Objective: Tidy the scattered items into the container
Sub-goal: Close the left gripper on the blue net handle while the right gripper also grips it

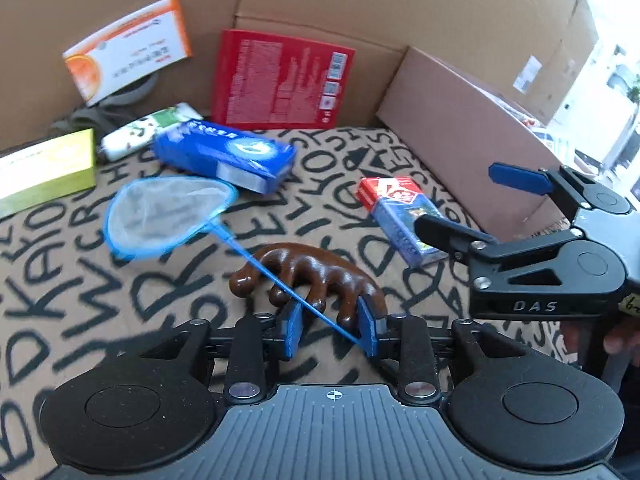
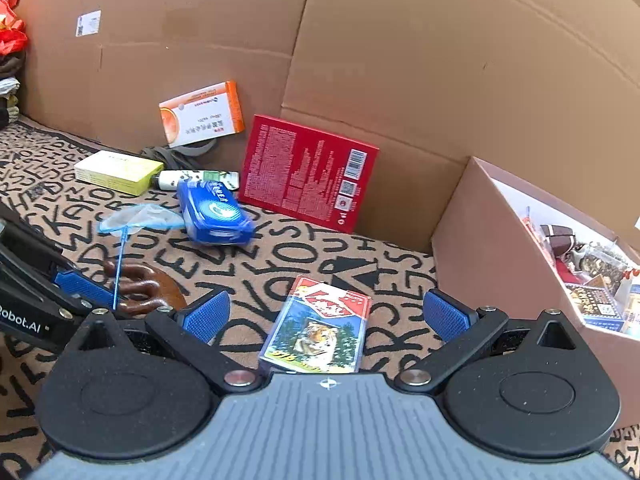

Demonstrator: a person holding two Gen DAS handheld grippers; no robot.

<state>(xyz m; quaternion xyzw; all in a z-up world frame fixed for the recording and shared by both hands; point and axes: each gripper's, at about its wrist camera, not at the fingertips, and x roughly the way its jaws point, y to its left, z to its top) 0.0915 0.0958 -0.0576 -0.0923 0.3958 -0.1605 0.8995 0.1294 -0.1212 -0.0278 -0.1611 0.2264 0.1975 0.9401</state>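
Observation:
My left gripper (image 1: 330,330) hangs low over the lettered cloth with its blue pads a short way apart. The thin handle of a small blue net (image 1: 168,216) runs slantwise through the gap and ends against the right pad, unpinched. A brown wooden massager (image 1: 316,276) lies just beyond the pads. My right gripper (image 2: 326,316) stands wide open around a tiger-print card pack (image 2: 320,328) lying on the cloth. The same pack (image 1: 400,216) shows beside the right gripper (image 1: 476,204) in the left wrist view. The open cardboard container (image 2: 500,240) stands to the right, holding several items.
A red flat box (image 2: 308,176) leans on the tall cardboard wall (image 2: 360,60). An orange-white medicine box (image 2: 202,118), a yellow-green box (image 2: 118,170), a white tube (image 2: 196,178) and a blue box (image 2: 216,216) lie at the back left. A hand (image 1: 624,340) shows at the right edge.

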